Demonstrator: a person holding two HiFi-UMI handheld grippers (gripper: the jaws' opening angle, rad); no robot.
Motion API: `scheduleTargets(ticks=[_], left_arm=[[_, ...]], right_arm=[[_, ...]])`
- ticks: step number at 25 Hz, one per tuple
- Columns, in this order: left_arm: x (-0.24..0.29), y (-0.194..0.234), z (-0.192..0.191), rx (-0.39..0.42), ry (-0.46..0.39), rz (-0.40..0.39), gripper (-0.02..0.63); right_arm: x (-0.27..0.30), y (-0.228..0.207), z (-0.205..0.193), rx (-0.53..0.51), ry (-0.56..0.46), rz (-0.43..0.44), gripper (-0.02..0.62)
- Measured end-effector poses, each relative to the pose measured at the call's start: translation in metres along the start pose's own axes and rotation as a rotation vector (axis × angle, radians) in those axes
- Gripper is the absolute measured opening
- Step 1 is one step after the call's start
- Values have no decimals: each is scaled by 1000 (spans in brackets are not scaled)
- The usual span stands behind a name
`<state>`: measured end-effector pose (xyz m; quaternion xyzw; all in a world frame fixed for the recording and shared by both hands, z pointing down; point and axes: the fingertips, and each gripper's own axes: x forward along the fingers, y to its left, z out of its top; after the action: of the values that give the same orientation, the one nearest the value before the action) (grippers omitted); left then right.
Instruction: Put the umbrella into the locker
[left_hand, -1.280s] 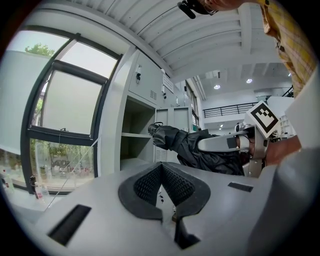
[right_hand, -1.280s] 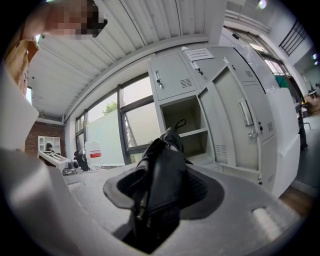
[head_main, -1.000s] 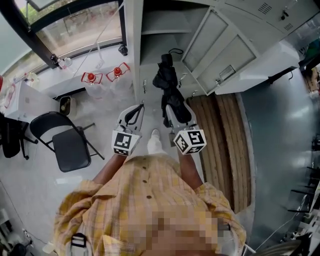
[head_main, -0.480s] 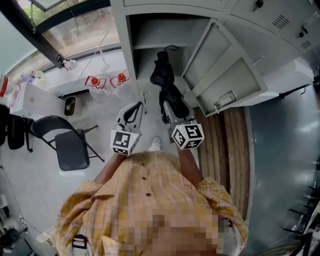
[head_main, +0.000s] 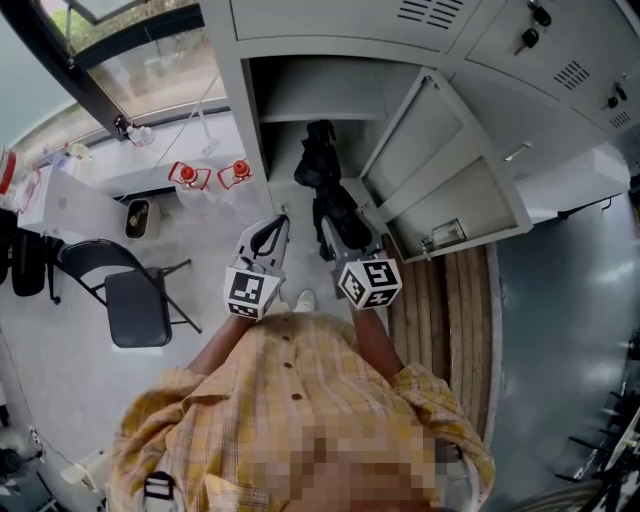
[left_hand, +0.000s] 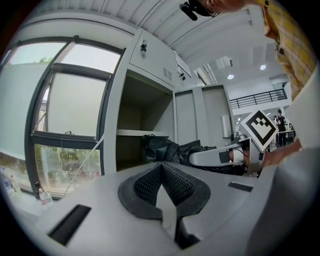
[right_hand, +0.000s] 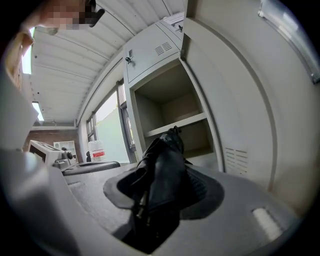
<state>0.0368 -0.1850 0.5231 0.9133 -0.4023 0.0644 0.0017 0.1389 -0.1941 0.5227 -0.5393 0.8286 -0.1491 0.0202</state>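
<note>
- At left, left tool (head_main: 280, 221): jaws pressed together, nothing between them.
- Centre, right tool (head_main: 328, 228): pinching the black folded umbrella (head_main: 321, 168), whose far end is at the mouth of the open locker (head_main: 251, 112), below its shelf.
- At right, locker door (head_main: 445, 165): swung wide.

Open locker (head_main: 252, 120) straight ahead; door (head_main: 440, 150) swung right; shelf (right_hand: 172, 126) crosses interior

Black folding chair (head_main: 133, 306), two red-capped bottles (head_main: 185, 175), window (head_main: 150, 75)
</note>
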Motion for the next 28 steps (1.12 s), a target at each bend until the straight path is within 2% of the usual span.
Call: scheduleTargets(ticks=[6, 11, 20, 26, 28], left_arm=[[7, 9, 2, -7, 10, -20, 0], [5, 10, -3, 24, 32, -38, 0], [10, 20, -7, 18, 33, -43, 0], [15, 20, -10, 5, 33, -54, 0], [16, 18, -11, 6, 34, -62, 0]], right_arm=[[12, -7, -4, 38, 16, -21, 193], [29, -21, -4, 67, 22, -55, 192], [73, -40, -14, 74, 66, -67, 192], [104, -57, -19, 255, 60, -73, 192], [110, -61, -22, 285, 63, -82, 192]])
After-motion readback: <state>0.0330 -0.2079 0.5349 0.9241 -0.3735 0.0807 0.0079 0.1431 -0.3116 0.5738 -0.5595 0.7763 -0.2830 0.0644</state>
